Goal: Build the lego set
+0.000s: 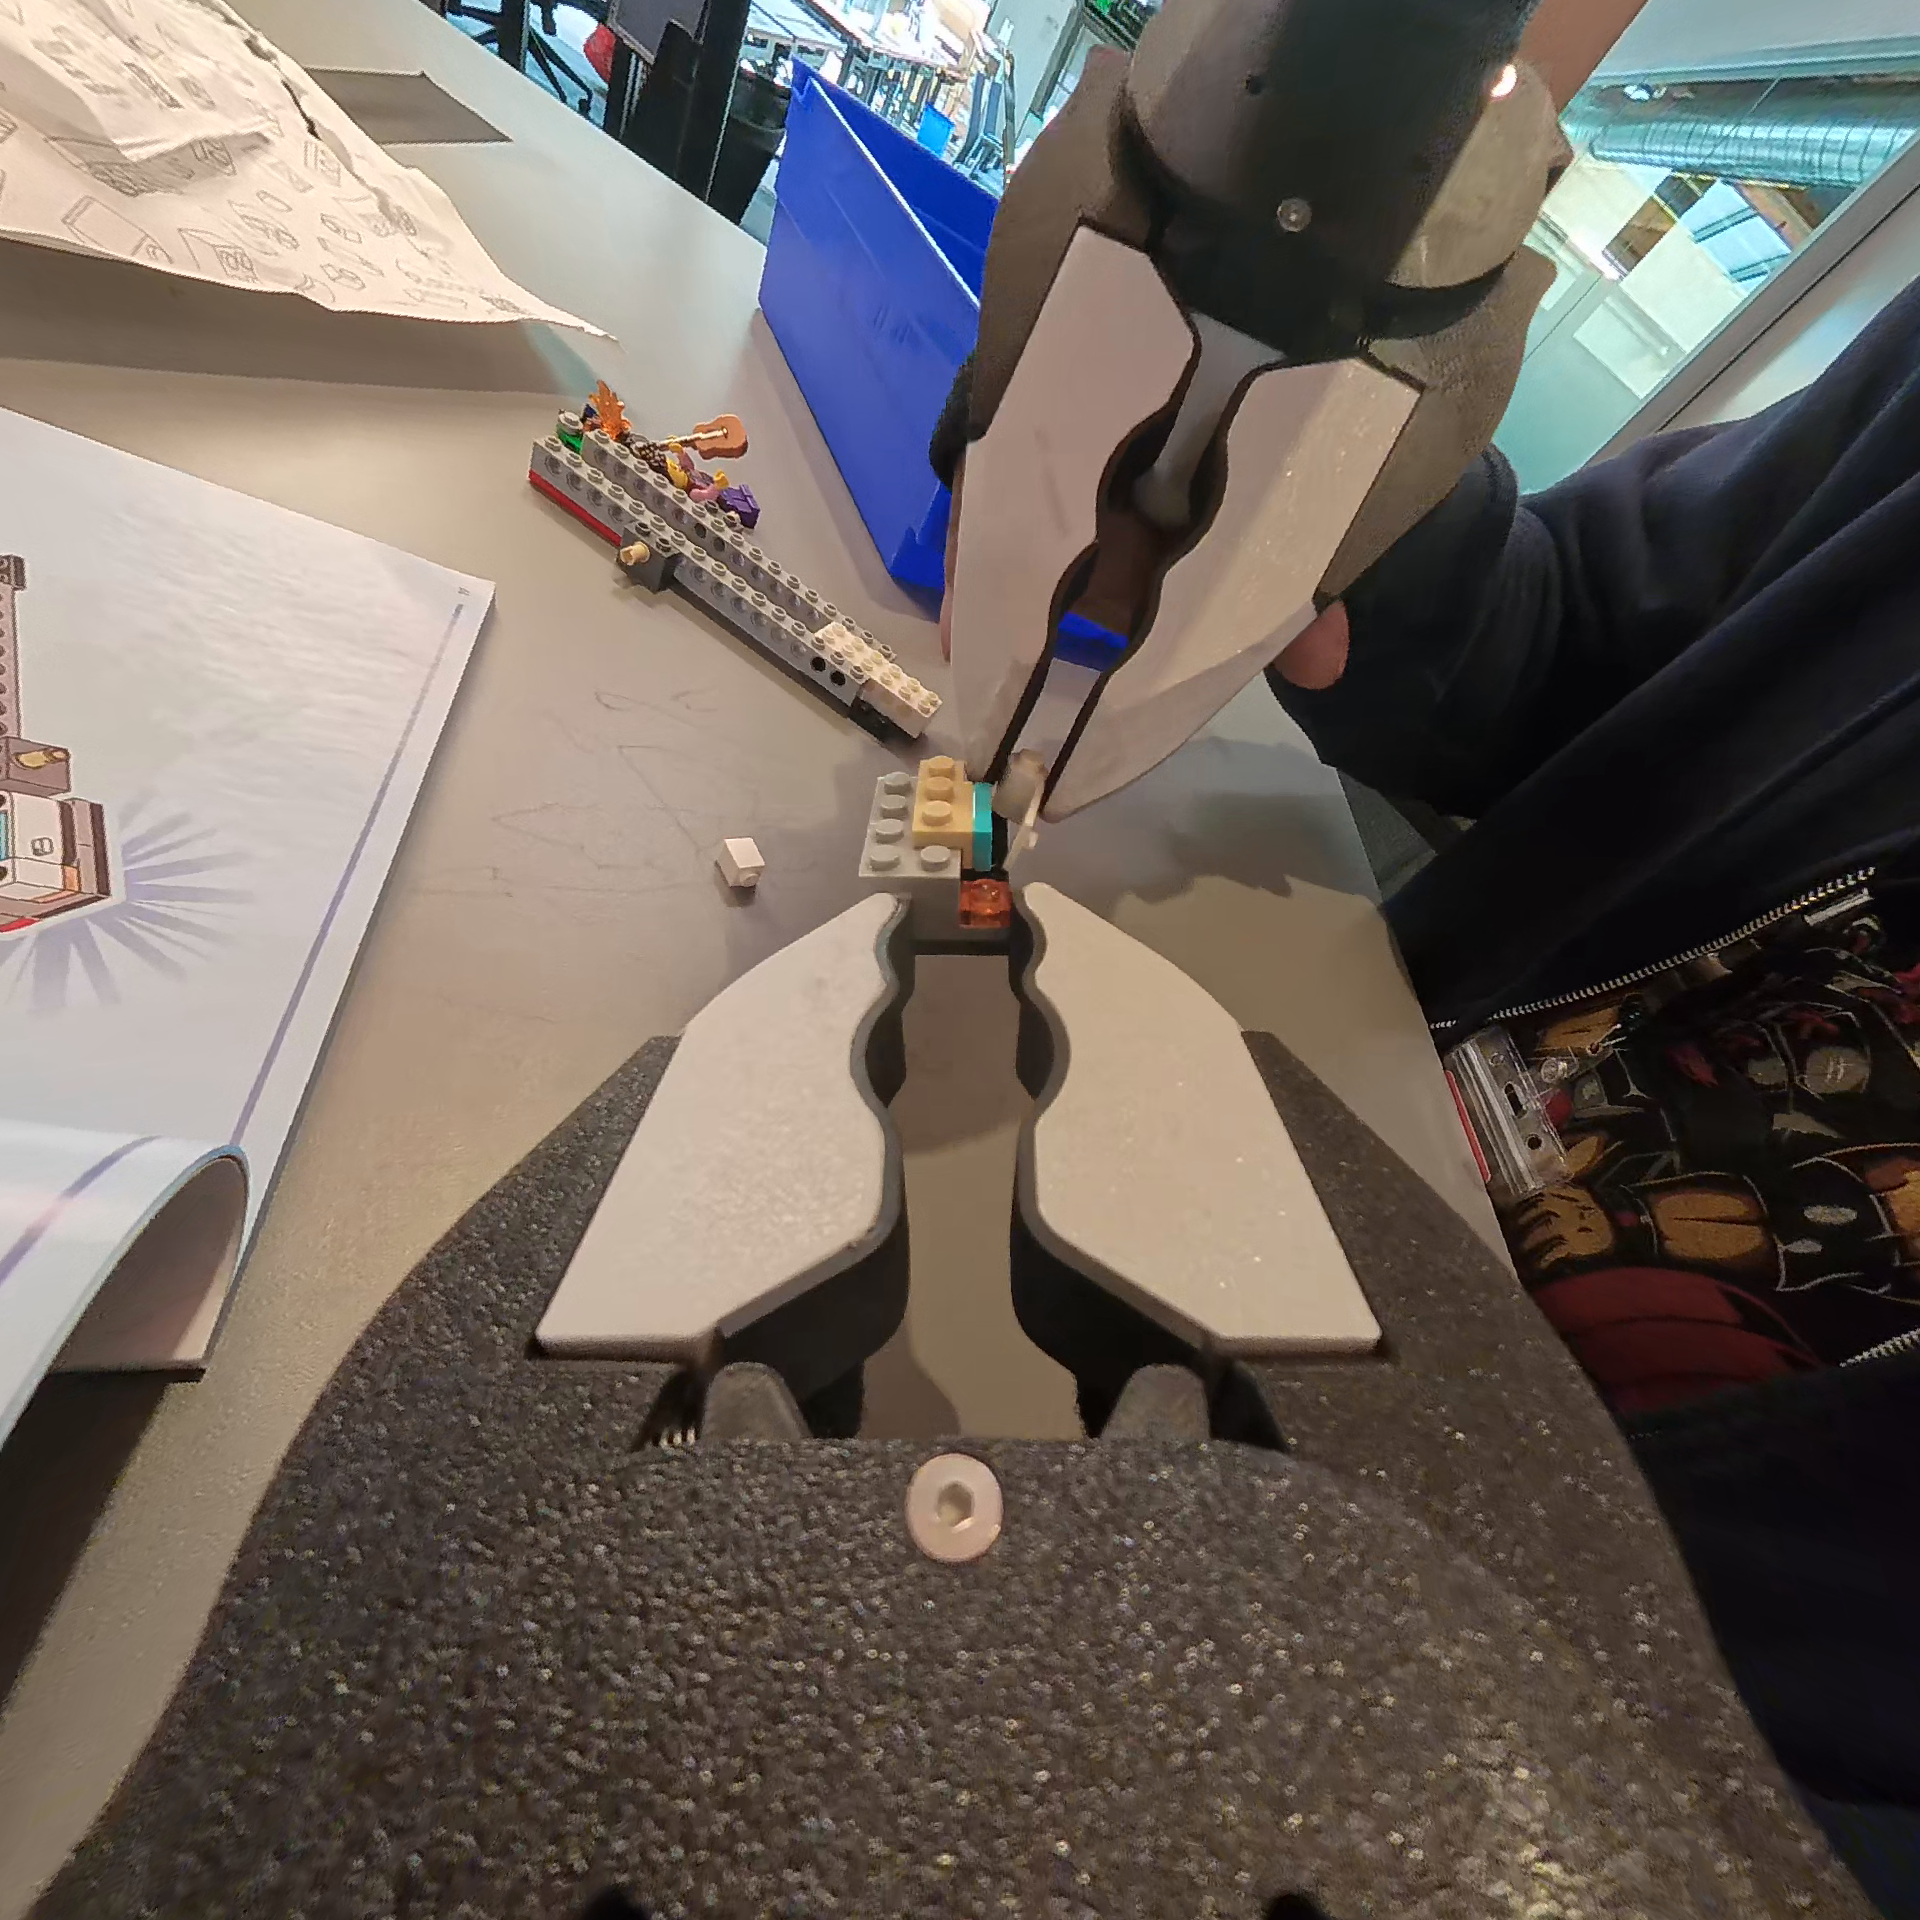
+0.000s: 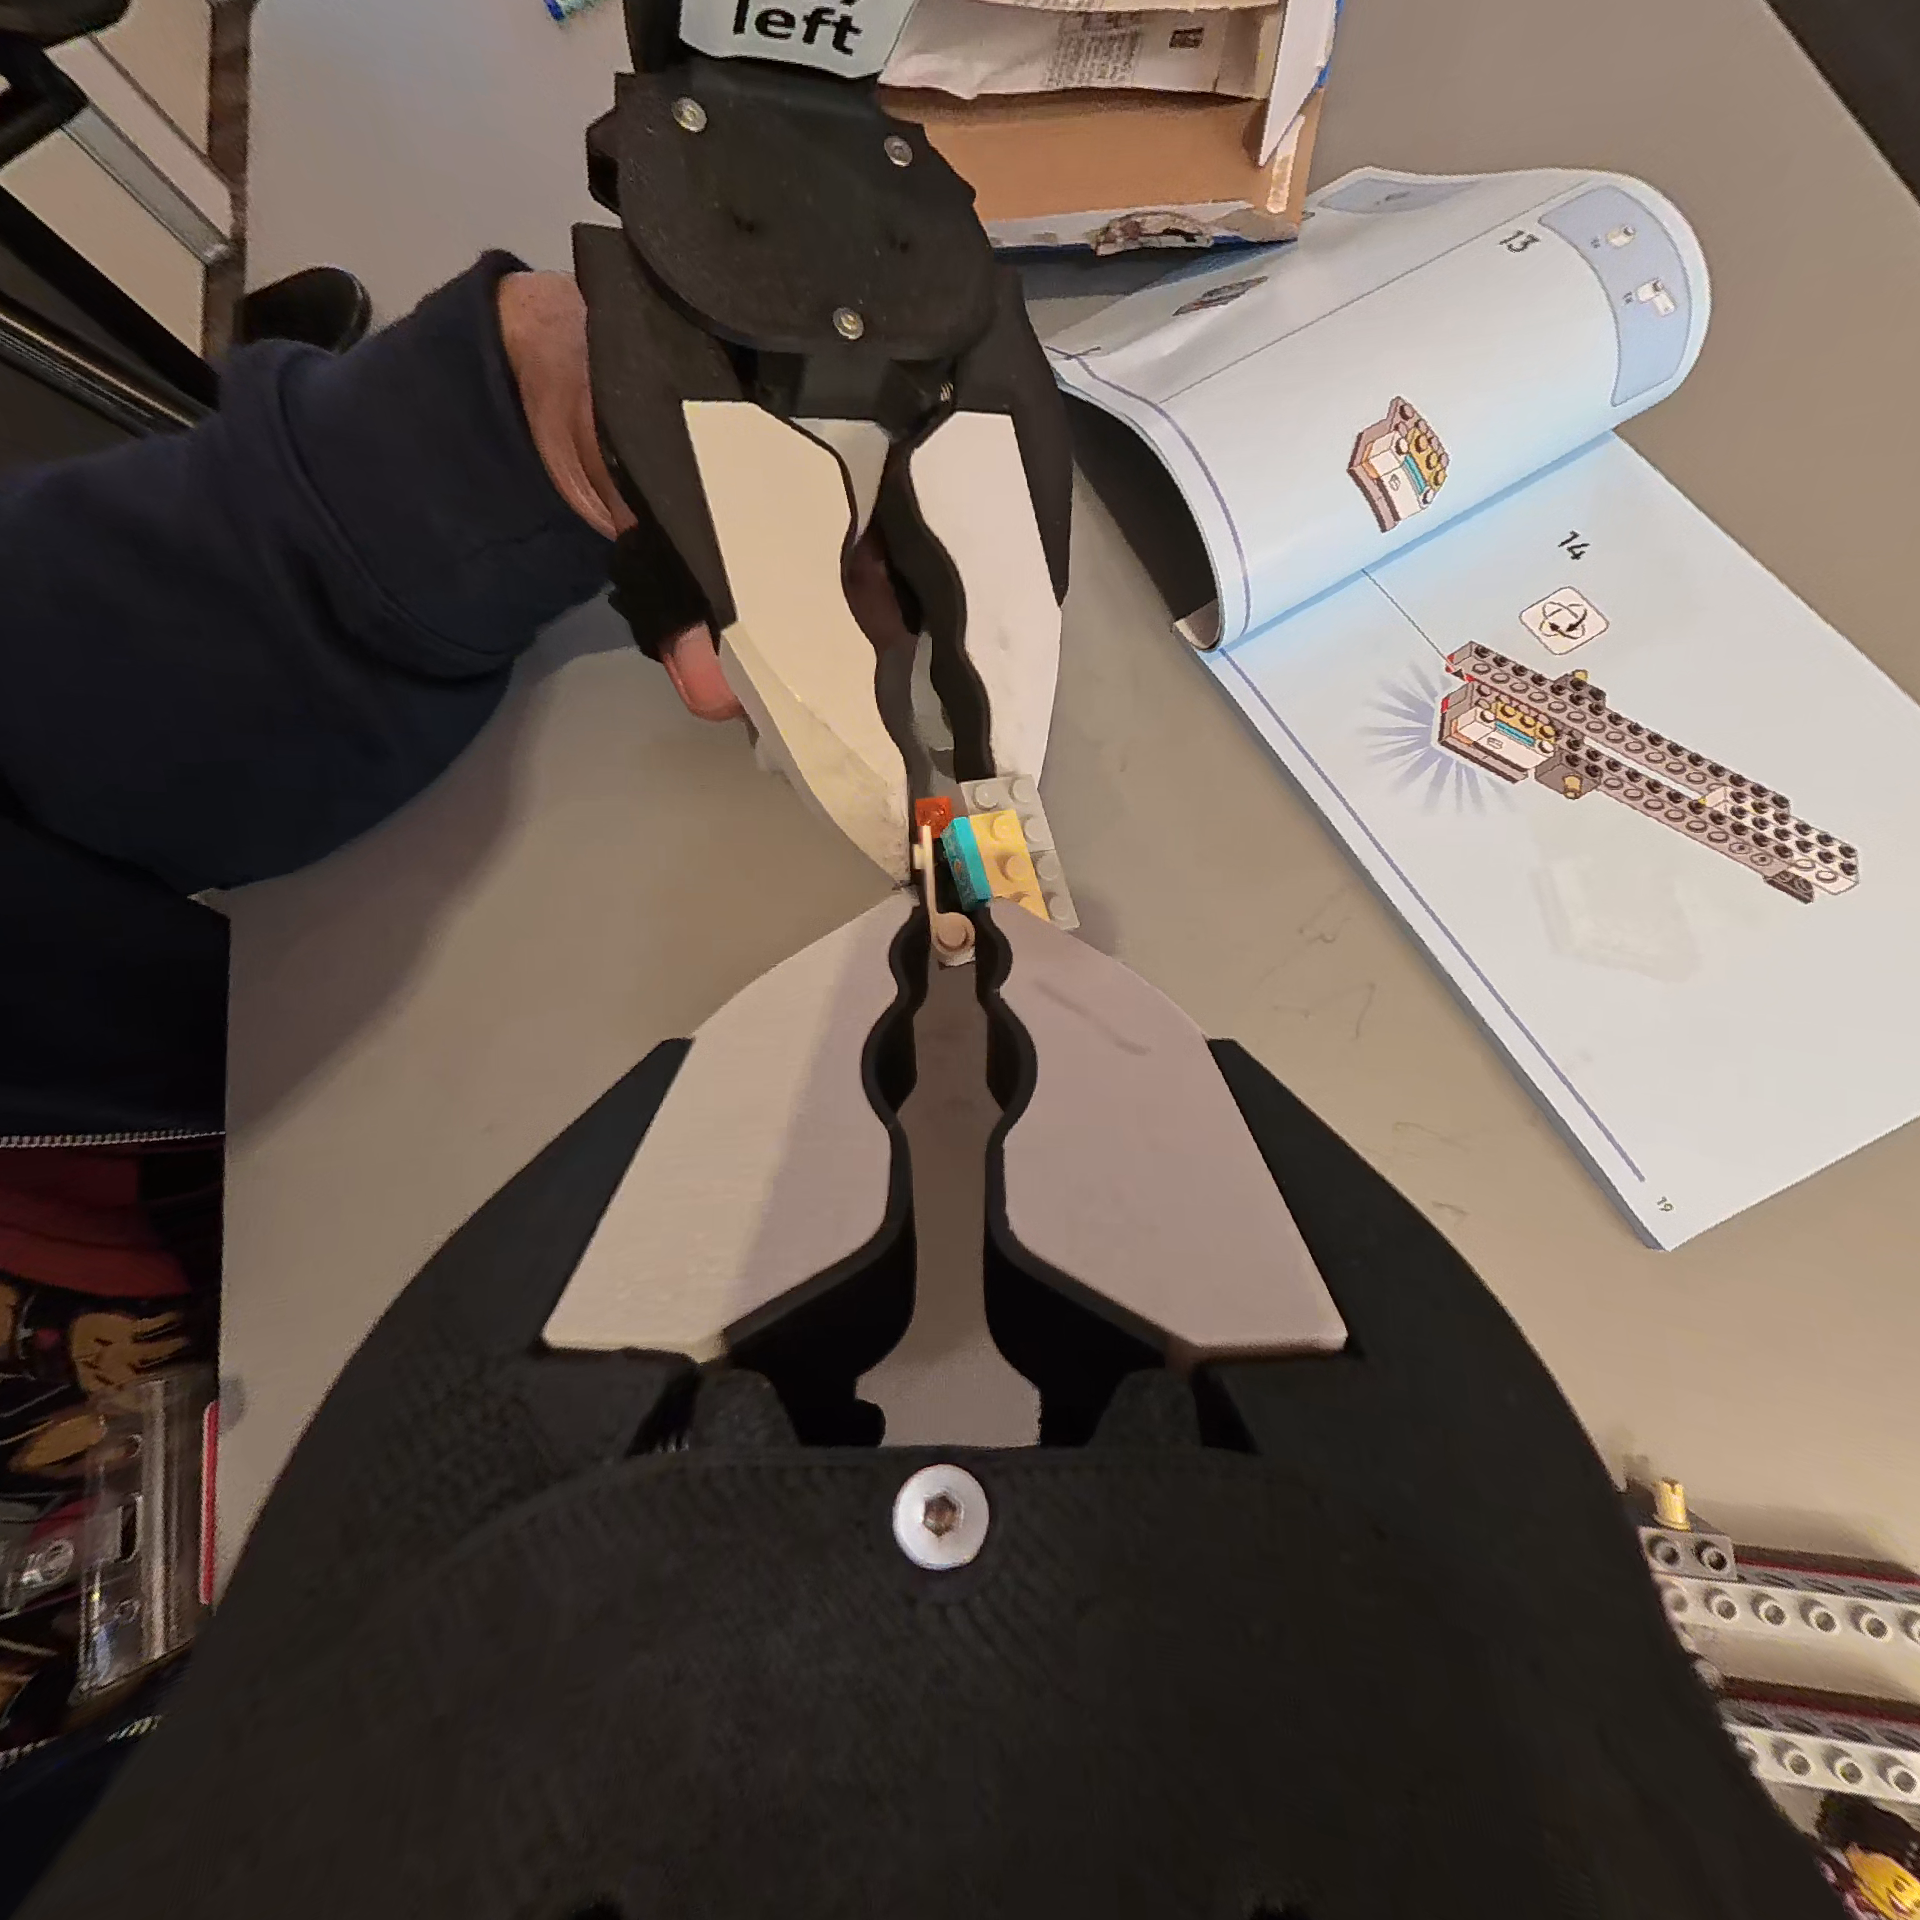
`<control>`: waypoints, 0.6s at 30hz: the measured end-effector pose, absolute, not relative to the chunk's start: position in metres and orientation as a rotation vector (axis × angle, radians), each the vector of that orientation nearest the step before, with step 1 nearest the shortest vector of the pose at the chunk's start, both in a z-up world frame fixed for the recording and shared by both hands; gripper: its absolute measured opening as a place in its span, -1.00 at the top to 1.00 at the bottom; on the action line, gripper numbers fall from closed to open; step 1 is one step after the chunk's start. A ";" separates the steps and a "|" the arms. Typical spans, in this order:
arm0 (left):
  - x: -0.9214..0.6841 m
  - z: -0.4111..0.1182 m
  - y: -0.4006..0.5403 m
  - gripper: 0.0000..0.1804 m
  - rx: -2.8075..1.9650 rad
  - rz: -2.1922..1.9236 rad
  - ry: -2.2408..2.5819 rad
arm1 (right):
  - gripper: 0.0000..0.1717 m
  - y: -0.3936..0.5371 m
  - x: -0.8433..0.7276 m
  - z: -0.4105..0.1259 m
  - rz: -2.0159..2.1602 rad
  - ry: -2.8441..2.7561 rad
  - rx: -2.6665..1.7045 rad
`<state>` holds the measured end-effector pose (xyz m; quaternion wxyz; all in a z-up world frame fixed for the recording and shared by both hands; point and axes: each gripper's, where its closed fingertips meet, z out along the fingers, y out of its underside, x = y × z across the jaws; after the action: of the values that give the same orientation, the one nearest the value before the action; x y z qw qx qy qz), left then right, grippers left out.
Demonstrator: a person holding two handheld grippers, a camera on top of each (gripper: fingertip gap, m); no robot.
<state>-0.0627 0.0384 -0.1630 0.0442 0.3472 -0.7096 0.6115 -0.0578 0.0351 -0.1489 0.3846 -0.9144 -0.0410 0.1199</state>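
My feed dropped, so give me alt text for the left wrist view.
The left hand-held gripper clamps the base of a small brick assembly of grey, tan, teal and orange pieces on a grey table, while the right hand-held gripper holds a small cream piece against its side. Nearby lie a loose white brick, a long grey brick build, an instruction booklet and a blue bin.

Brick assembly (image 1: 940,831) on table (image 1: 582,790), between jaws.

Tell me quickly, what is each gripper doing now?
Left gripper: fingers closed on the small grey, tan and teal brick assembly.
Right gripper: fingers closed on a small white plastic piece.
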 end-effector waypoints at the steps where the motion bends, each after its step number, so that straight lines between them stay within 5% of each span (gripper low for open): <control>1: -0.063 -0.163 0.038 0.82 1.064 1.868 -2.166 | 0.91 0.035 -0.057 -0.149 0.287 -0.103 -2.334; 18: -0.064 -0.164 0.037 0.82 1.057 1.857 -2.169 | 0.79 0.034 -0.051 -0.154 0.120 -0.098 -2.339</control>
<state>-0.0637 0.0372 -0.1639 0.0486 0.3466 -0.7115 0.6093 -0.0515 0.0344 -0.1542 0.3882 -0.9196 -0.0385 0.0473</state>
